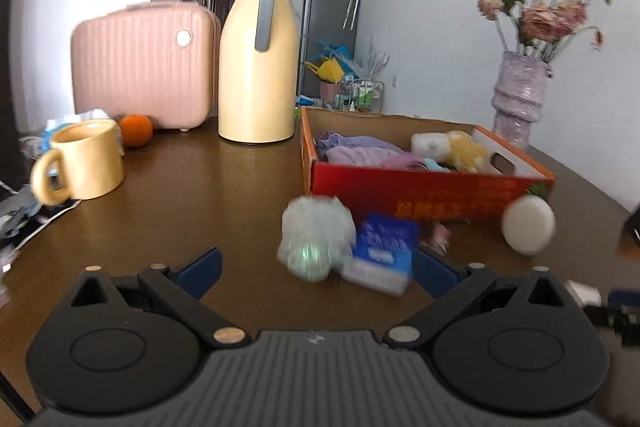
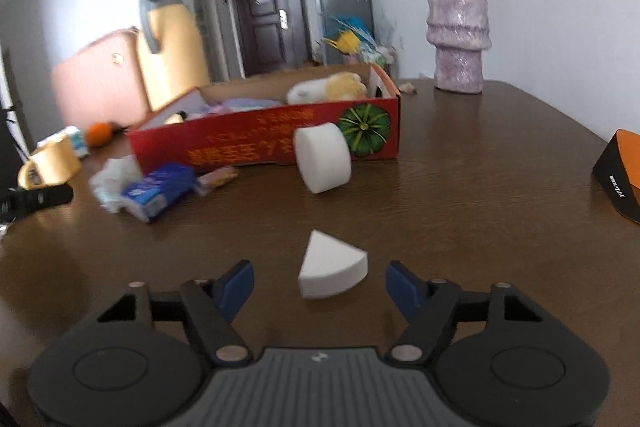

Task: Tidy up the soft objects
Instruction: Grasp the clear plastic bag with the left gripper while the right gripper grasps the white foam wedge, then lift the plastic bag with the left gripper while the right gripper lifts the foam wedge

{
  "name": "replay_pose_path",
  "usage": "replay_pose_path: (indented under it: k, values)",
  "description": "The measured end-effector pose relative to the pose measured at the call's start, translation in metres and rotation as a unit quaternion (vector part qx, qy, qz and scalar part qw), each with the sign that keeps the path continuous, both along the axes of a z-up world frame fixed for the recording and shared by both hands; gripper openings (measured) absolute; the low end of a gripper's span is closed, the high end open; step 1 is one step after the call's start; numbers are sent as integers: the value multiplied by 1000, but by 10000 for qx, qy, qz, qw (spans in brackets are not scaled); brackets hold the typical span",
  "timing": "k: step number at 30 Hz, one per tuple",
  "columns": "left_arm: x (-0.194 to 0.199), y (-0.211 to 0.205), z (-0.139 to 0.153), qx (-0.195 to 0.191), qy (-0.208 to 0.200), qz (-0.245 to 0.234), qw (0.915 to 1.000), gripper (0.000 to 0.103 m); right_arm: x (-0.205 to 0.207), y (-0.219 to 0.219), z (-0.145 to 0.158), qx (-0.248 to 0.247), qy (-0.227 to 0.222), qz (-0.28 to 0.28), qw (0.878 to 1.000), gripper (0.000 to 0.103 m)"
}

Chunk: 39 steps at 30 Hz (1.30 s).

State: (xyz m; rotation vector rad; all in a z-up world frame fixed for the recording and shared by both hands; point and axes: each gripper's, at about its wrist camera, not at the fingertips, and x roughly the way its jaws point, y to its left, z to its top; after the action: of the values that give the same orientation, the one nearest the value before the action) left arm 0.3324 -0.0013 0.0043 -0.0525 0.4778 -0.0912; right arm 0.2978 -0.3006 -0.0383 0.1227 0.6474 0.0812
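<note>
Partly done: red box (image 2: 280,143) holds cloths and a plush; mesh puff (blurred) (image 1: 314,245), tissue pack (image 1: 382,253), round sponge (image 2: 324,163), wedge sponge (image 2: 330,269) remain mid-tabletop; left gripper (image 1: 316,273) and right gripper (image 2: 320,285) spread, empty.

Red box (image 2: 264,143) with yellow lettering and a green pumpkin print, holding lilac cloth (image 1: 356,149); before it, white round sponge (image 2: 323,157), white wedge sponge (image 2: 330,267), blue-and-white packet (image 2: 160,193); left of it, cream flask (image 1: 258,67), ribbed pink case (image 1: 144,65).
</note>
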Motion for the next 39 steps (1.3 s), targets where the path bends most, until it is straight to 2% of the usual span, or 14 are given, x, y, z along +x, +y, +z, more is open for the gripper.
replay_pose_path:
  k: [3, 4, 5, 6, 7, 8, 11, 16, 20, 23, 30, 35, 38, 39]
  values:
    - [39, 2, -4, -313, 197, -6, 9993, 93, 18, -1, -5, 10, 145, 17, 9999, 49]
    - [49, 2, -7, -386, 286, 0, 9988, 83, 22, -1, -7, 5, 199, 31, 9998, 48]
    - [58, 3, -9, -462, 349, 4, 9983, 68, 25, -1, -9, -24, 219, 20, 9998, 42]
    - [66, 3, -13, -556, 410, -30, 9976, 60, 27, -1, -10, -57, 189, 12, 9998, 33]
    - [72, 4, -15, -652, 456, -88, 9968, 43, 29, -1, -10, -64, 173, 37, 9998, 34]
    - [74, 5, -17, -776, 470, -140, 9958, 36, 29, -1, -10, -43, 160, 65, 9998, 33]
    - [76, 11, -22, -991, 518, -192, 9935, 26, 29, 2, -12, -128, 96, 118, 9998, 33]
    - [63, 16, -10, -1006, 268, 51, 9946, 22, 22, 2, -6, -10, 15, 201, 9998, 33]
    - [26, 17, 4, -1060, 97, 88, 9943, 22, 1, 1, 5, 34, -210, 254, 9995, 33]
    - [-11, 11, 11, -1172, 76, -139, 9930, 22, -18, 0, 10, 178, -304, 355, 9987, 33]
    - [-56, -17, 24, -949, -14, -641, 9934, 22, -40, 4, 17, 324, -460, 546, 9969, 33]
    - [-52, -33, 34, -845, -113, -857, 9927, 22, -39, -6, 32, 395, -624, 546, 9958, 33]
    - [-24, -45, 52, -1009, -190, -1189, 9876, 22, -17, -14, 55, 412, -910, 706, 9925, 33]
    - [-3, -50, 61, -1096, -173, -1297, 9853, 22, -1, -16, 66, 394, -1014, 793, 9909, 33]
